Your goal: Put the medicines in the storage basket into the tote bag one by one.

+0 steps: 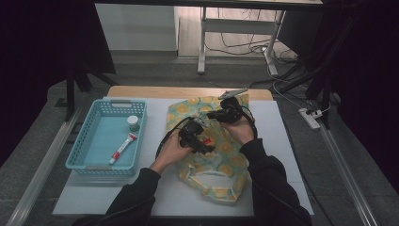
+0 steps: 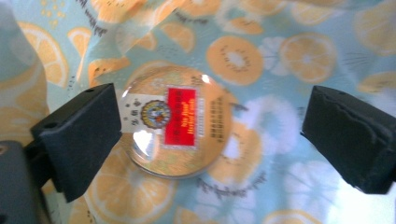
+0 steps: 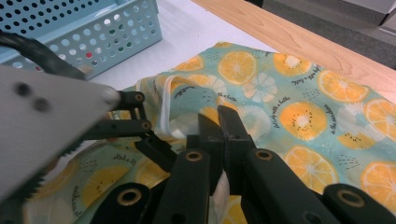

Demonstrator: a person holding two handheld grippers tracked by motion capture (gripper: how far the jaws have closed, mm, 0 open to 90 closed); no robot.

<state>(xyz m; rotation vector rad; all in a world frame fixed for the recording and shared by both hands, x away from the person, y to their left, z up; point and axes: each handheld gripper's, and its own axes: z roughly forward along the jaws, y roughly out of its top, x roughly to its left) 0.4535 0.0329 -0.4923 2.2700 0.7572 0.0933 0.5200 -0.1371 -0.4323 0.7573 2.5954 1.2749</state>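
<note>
A cloth bag [image 1: 221, 162] printed with orange slices lies on the white mat. On its fabric [image 2: 289, 51] rests a round golden tin [image 2: 177, 121] with a red label. My left gripper [image 2: 212, 130] hangs right over the tin, open, its pads standing wide on either side without touching it. In the high view this left gripper [image 1: 201, 141] is over the middle of the bag. My right gripper [image 3: 217, 122] is shut on a raised fold of the bag's edge [image 3: 173, 105], near the bag's far end [image 1: 219, 114].
A light blue basket [image 1: 94, 157] stands left of the bag and holds a small capped jar [image 1: 133, 122] and a white-and-red tube [image 1: 123, 147]. The basket's wall [image 3: 93, 37] is close to the left gripper's grey plate [image 3: 46, 126]. Wooden table edge [image 1: 188, 92] runs behind.
</note>
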